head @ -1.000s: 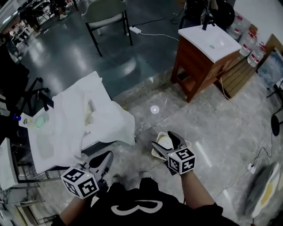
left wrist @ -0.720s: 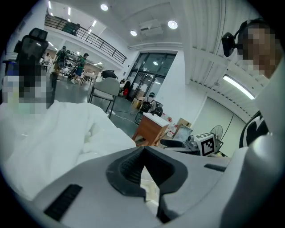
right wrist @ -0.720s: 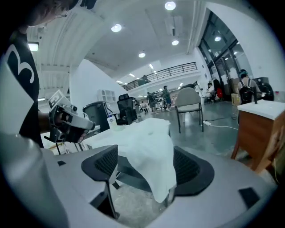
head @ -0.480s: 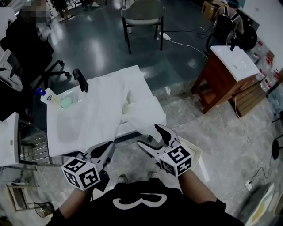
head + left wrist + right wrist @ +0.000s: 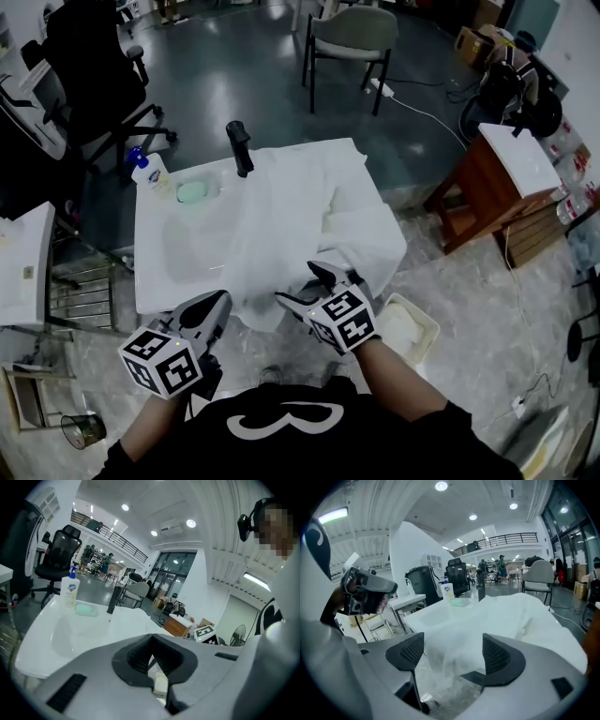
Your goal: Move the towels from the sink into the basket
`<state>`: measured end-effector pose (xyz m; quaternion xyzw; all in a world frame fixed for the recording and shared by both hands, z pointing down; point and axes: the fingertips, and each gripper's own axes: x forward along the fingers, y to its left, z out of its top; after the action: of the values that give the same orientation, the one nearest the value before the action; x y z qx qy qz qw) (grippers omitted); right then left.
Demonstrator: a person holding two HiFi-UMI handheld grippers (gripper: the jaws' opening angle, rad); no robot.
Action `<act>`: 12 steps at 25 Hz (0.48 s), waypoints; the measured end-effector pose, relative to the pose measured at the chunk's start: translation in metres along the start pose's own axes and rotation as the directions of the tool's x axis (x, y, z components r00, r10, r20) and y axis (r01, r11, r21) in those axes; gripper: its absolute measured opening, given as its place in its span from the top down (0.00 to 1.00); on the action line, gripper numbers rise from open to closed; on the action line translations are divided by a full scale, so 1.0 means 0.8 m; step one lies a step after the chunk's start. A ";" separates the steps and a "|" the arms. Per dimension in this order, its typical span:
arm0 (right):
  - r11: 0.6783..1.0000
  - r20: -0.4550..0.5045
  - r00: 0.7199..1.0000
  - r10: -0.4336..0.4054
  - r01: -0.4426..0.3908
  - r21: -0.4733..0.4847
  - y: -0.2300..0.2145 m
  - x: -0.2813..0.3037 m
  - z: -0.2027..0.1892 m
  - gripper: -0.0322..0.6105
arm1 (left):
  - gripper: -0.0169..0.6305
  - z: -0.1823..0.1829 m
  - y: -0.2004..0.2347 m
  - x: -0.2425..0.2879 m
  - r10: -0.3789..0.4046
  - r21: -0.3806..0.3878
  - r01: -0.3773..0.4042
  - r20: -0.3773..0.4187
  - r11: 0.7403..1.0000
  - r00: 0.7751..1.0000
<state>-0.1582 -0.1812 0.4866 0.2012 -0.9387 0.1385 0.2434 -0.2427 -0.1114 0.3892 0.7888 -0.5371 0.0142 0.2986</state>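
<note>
White towels (image 5: 281,216): they lay heaped and draped over most of the sink, ahead of both pairs of your jaws. One fold hung off the near edge, straight in front of your right jaws.
Sink (image 5: 155,272): its bare basin lay ahead of your left jaws, beyond their tips and apart from them.
Right gripper (image 5: 298,284): you held its jaws spread wide and pinching nothing. The hanging towel fold showed through the gap just beyond the pads (image 5: 408,654); whether it touched them could not be told.
Left gripper (image 5: 217,302): you held its jaws pressed together at the tips, with nothing caught between them and no towel touching them.
Basket (image 5: 417,328): it stood on the floor to the right of your right jaws and behind their tips, apart from the gripper. Something pale lay in it.
Black faucet (image 5: 241,147): it stood upright at the far side of the sink, well beyond both pairs of jaws, at the edge of the towels.
Soap bottle (image 5: 148,173): it stood at the far left corner, well ahead of your left jaws.
Green soap (image 5: 192,192): it lay between the bottle and the faucet.
</note>
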 end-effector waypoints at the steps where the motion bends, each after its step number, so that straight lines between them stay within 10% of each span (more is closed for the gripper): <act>1: 1.000 -0.024 1.000 -0.013 0.013 0.001 0.004 0.014 -0.005 0.37 | 0.97 0.000 0.010 -0.011 0.003 0.000 -0.003 0.002 1.000 1.000; 12: 0.985 -0.176 0.969 -0.172 0.167 -0.043 0.012 0.109 -0.041 0.37 | 0.97 0.005 0.108 -0.087 0.017 -0.021 -0.017 0.029 1.000 0.999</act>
<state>-0.2193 -0.1886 0.5574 0.2641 -0.8942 0.1214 0.3405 -0.3472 -0.0762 0.4018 0.7812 -0.5483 -0.0004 0.2985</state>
